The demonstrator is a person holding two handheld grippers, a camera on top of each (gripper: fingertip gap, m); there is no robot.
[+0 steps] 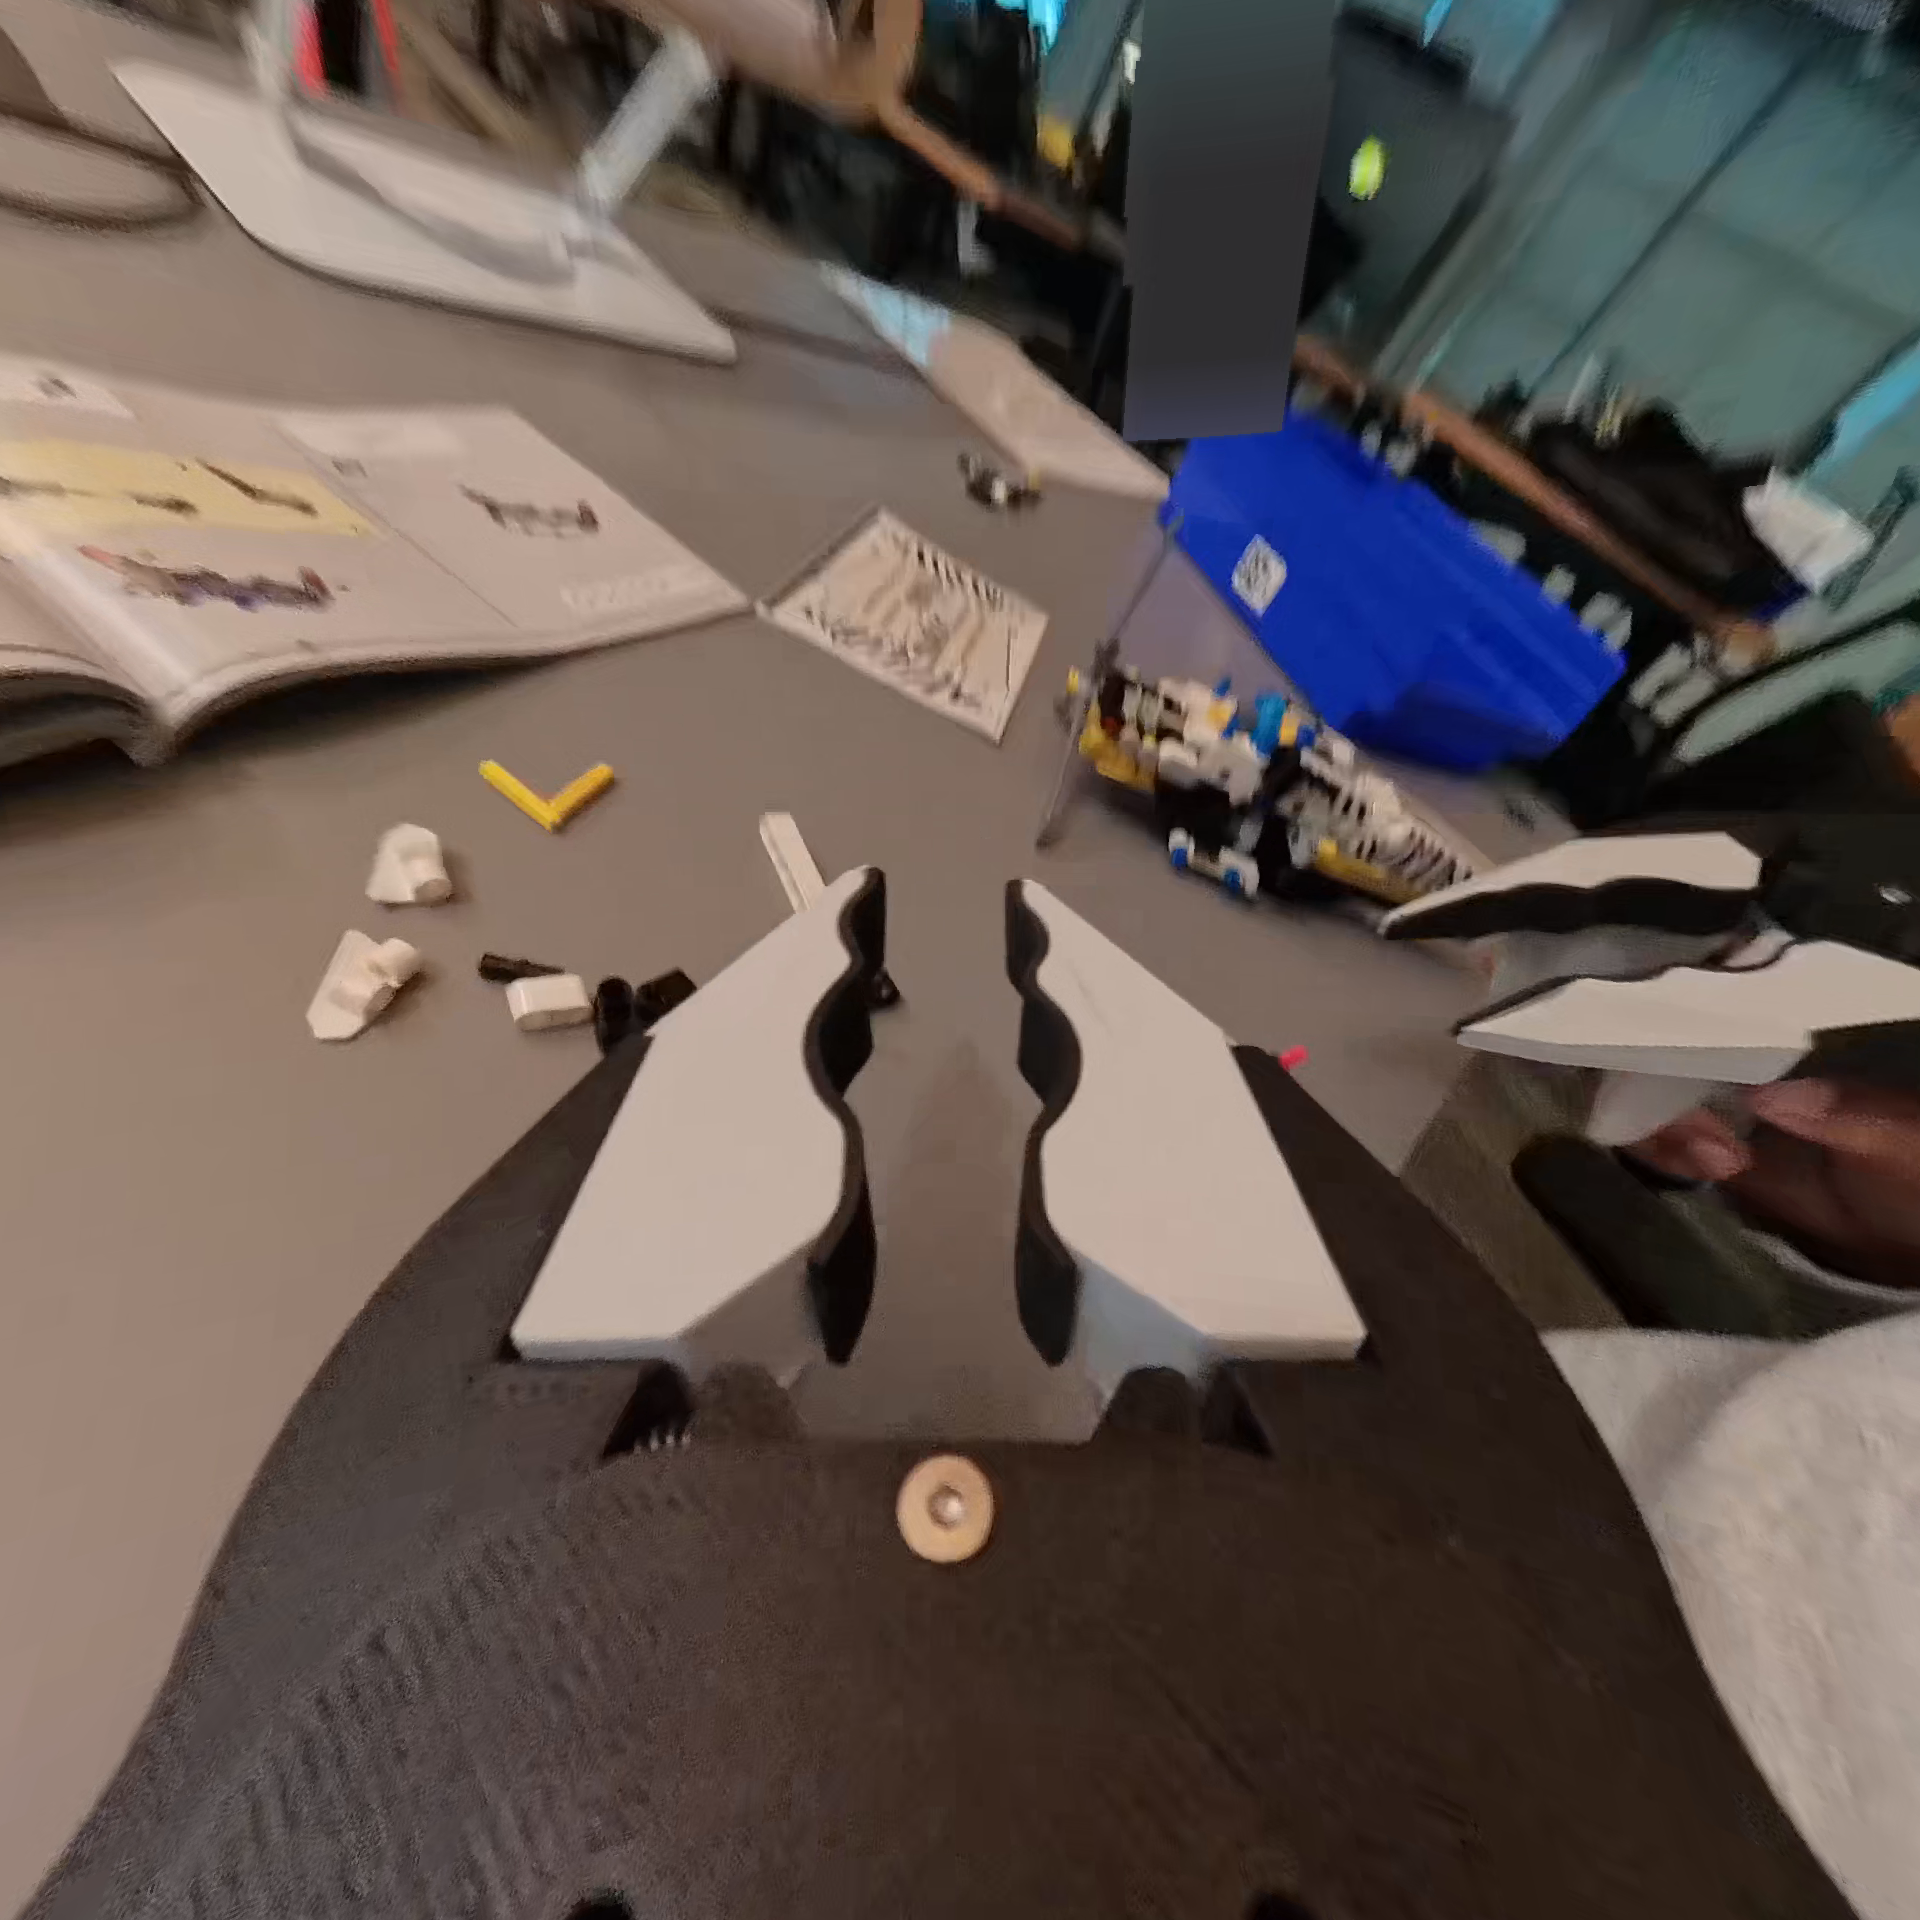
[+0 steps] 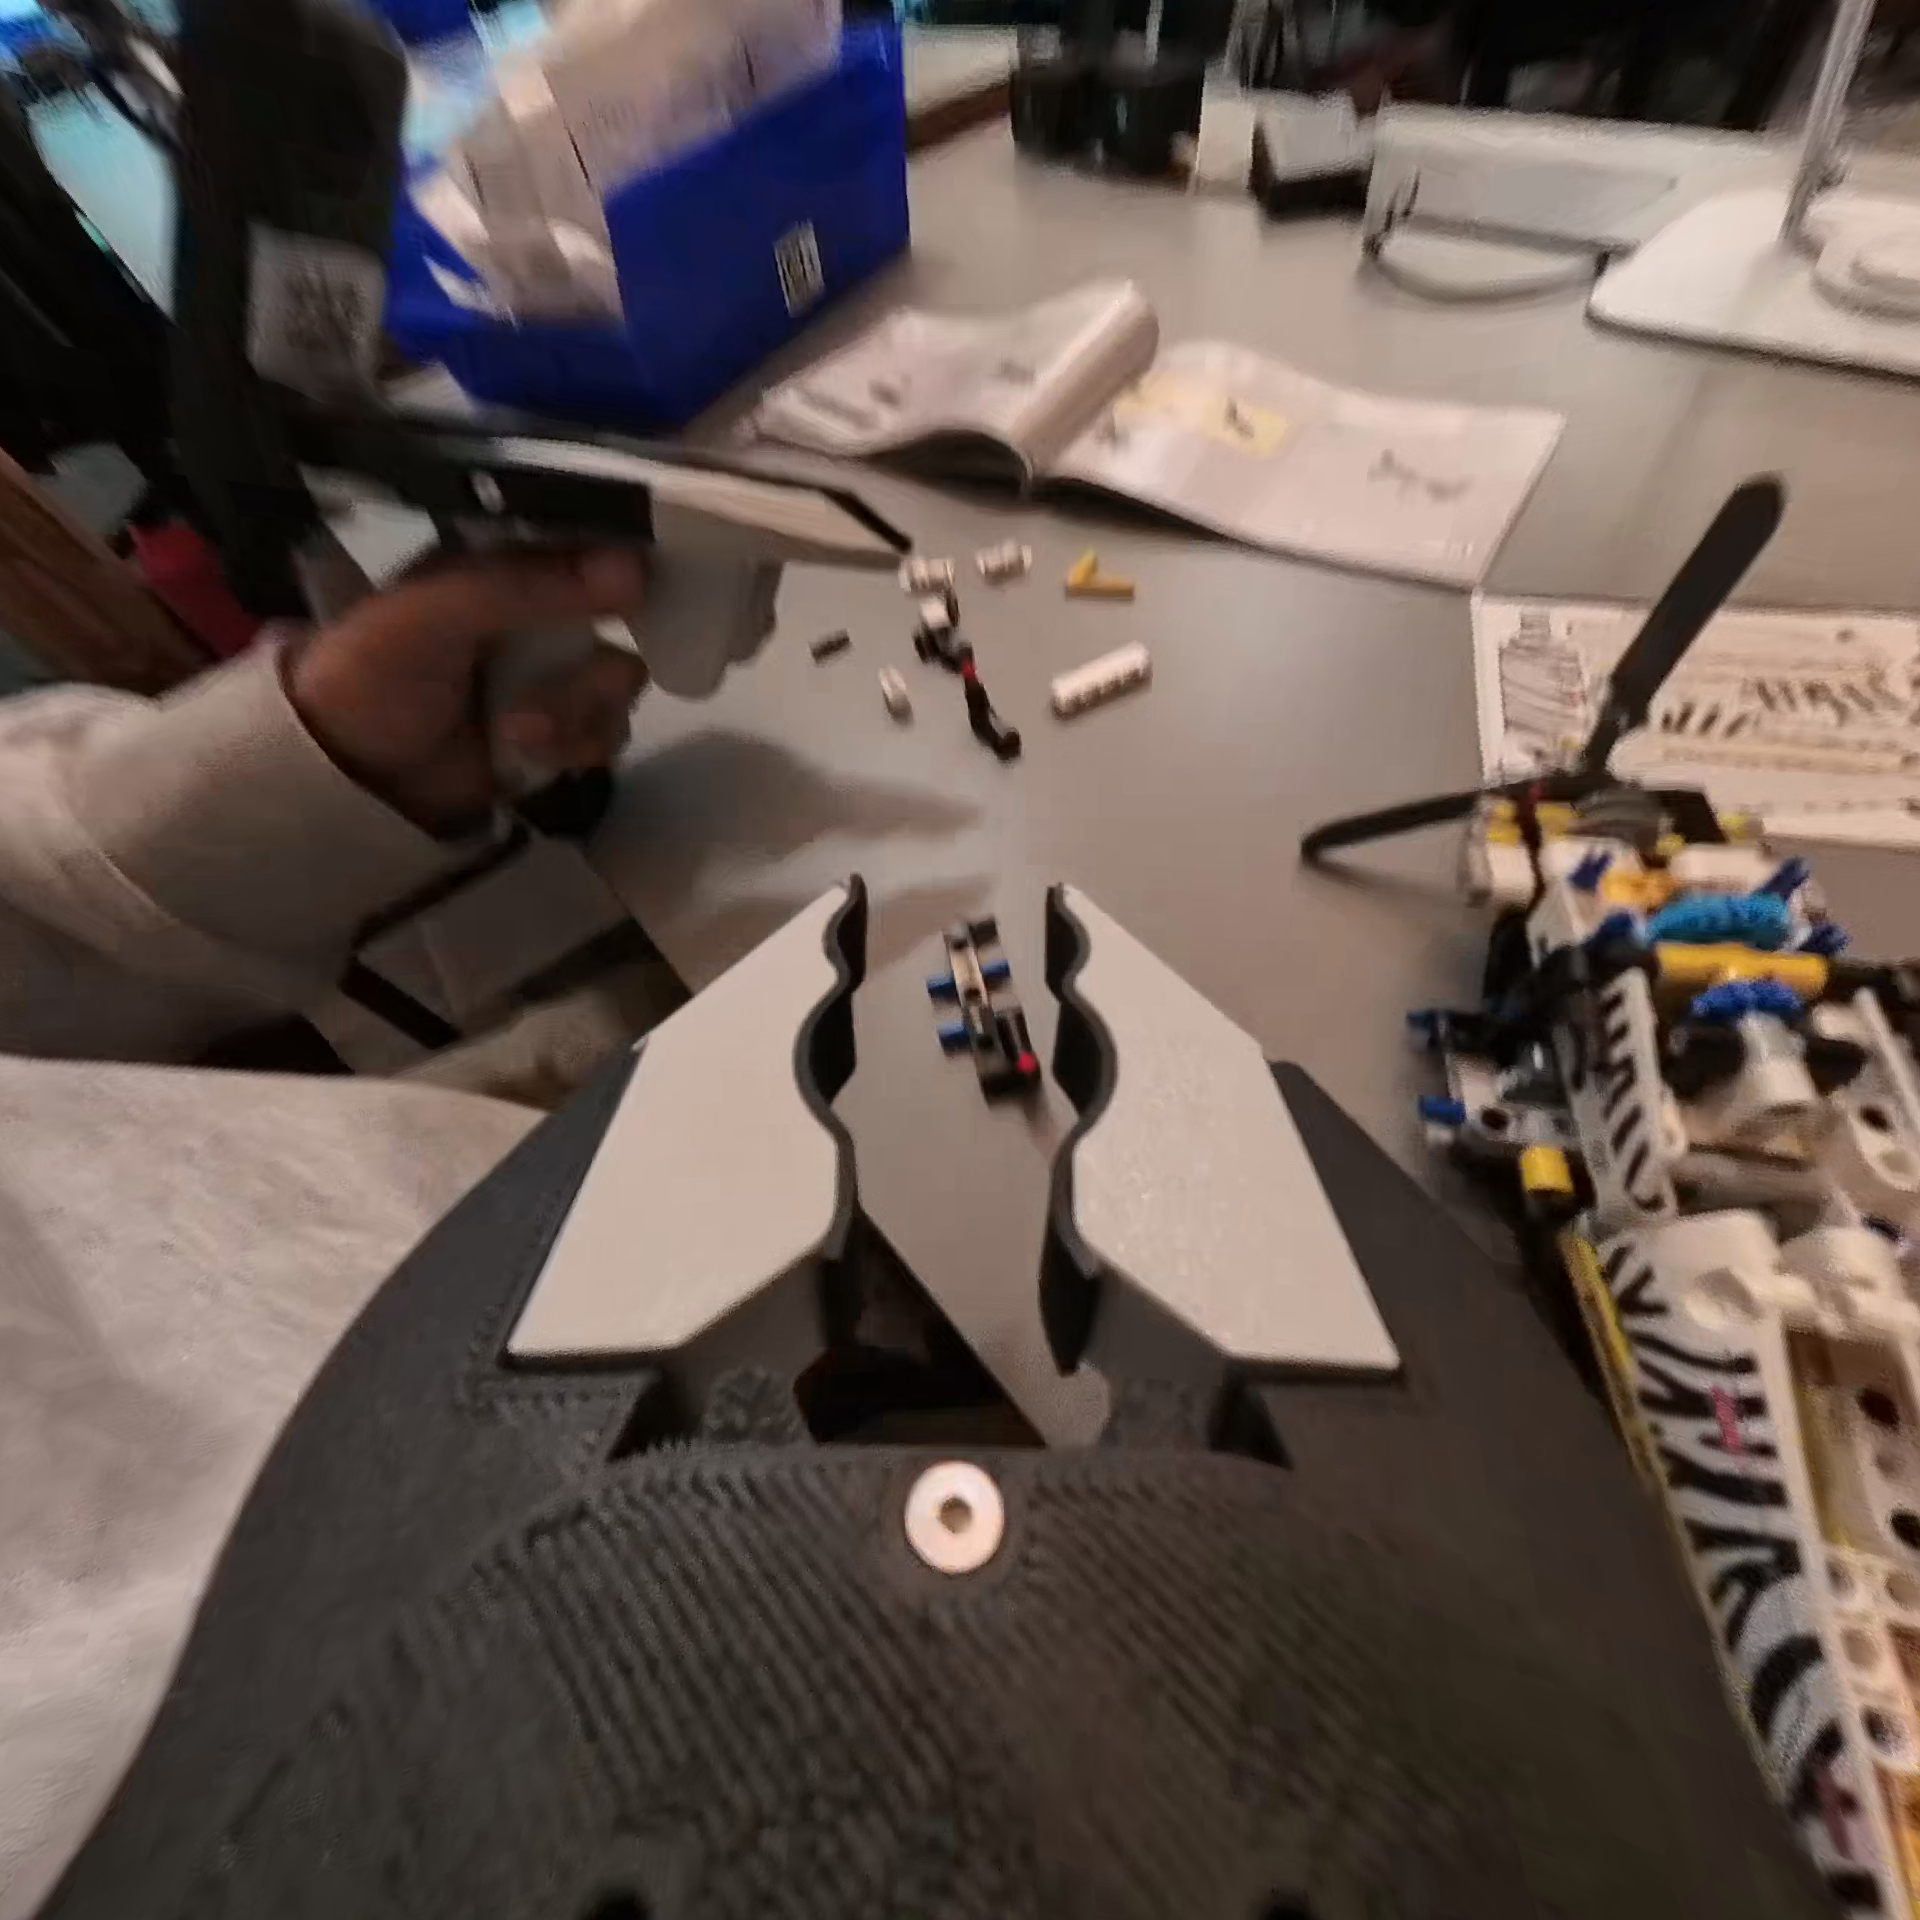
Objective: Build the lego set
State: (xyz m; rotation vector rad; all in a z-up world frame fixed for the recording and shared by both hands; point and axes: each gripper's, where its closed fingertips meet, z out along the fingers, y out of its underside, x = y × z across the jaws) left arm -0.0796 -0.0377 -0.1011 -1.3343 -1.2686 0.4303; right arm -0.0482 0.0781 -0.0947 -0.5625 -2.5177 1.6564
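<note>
The striped white, black and yellow lego model lies on the grey table, ahead and to the right of my left gripper, which is open and empty above the table. Loose pieces lie to its left: a yellow angle piece, white pieces and small black pieces. My right gripper is open. A small black and white subassembly with blue pins lies on the table between its fingers. The model is to its right, with black rotor blades.
An open instruction booklet and a sticker sheet lie on the table. A blue bin stands behind the model. A white monitor stand is at the back. The person's grey sleeve fills the left of the right wrist view. Across from one pair of fingers to the other is roughly 12 centimeters.
</note>
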